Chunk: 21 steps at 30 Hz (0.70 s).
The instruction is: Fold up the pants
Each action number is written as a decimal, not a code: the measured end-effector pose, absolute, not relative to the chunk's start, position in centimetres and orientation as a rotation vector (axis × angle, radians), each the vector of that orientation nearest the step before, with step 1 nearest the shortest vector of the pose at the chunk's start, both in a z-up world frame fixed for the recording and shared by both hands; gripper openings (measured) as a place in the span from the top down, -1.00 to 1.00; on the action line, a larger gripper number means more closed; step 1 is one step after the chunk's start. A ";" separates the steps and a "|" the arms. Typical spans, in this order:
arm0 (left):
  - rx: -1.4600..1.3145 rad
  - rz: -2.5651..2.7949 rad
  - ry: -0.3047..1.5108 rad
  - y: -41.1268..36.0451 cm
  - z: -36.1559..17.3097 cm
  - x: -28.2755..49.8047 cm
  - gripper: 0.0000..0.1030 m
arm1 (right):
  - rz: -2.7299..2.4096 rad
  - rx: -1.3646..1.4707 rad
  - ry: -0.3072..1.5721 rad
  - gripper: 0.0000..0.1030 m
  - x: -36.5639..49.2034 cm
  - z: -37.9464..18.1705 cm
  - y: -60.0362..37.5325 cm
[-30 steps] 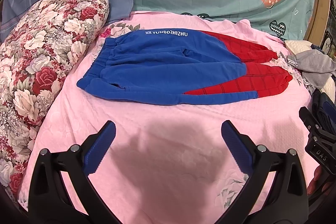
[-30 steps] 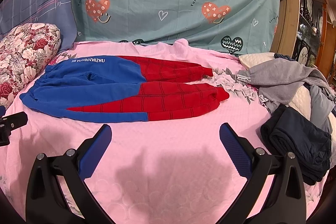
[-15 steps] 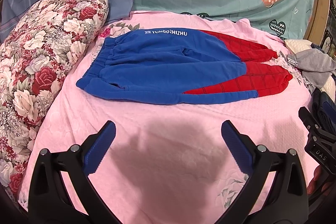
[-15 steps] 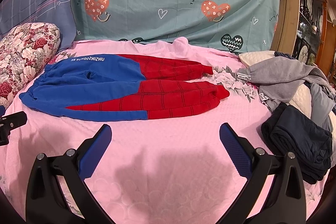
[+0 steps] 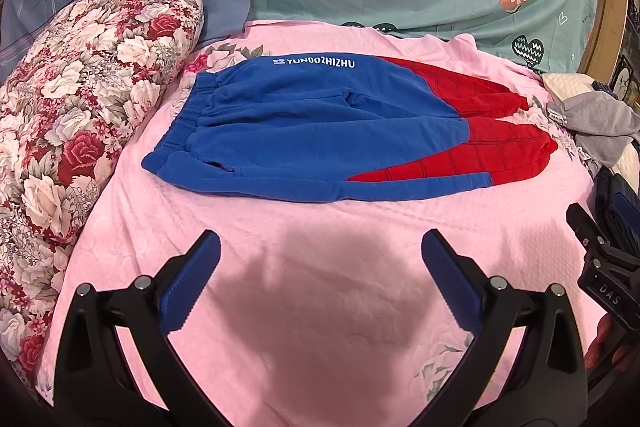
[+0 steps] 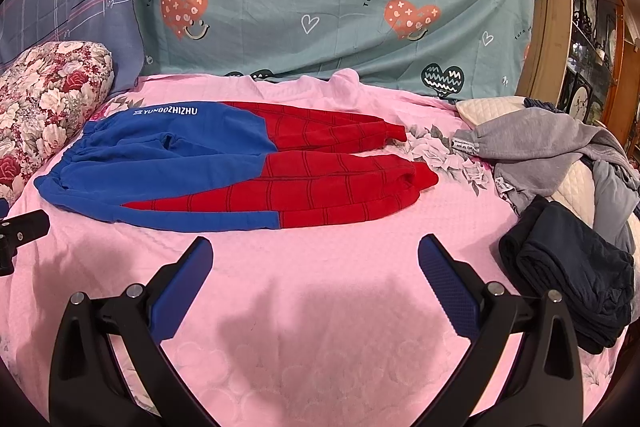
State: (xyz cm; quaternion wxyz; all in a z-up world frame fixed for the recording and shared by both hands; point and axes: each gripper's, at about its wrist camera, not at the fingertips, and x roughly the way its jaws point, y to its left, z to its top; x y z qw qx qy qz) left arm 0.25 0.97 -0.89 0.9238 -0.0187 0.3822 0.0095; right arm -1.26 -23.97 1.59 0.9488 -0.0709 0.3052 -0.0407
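Note:
Blue and red pants (image 5: 320, 131) lie flat on the pink bedspread (image 5: 320, 307), waistband at the left, red leg ends at the right, both legs spread side by side. They show in the right wrist view (image 6: 240, 171) too. My left gripper (image 5: 320, 247) is open and empty, hovering above the bedspread in front of the pants' near edge. My right gripper (image 6: 314, 247) is open and empty, in front of the near leg, apart from it.
A floral pillow (image 5: 72, 99) lies left of the waistband. A grey garment (image 6: 540, 147) and a folded dark garment (image 6: 572, 267) lie at the right. A teal heart-print sheet (image 6: 320, 7) hangs behind the bed.
Both views have drifted very slightly; the pants lie as before and both grippers stay open.

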 end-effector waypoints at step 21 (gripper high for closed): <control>-0.520 -0.048 1.046 18.1 -8.2 12.5 -0.25 | -0.176 -0.050 0.702 -0.97 3.3 -0.7 -28.8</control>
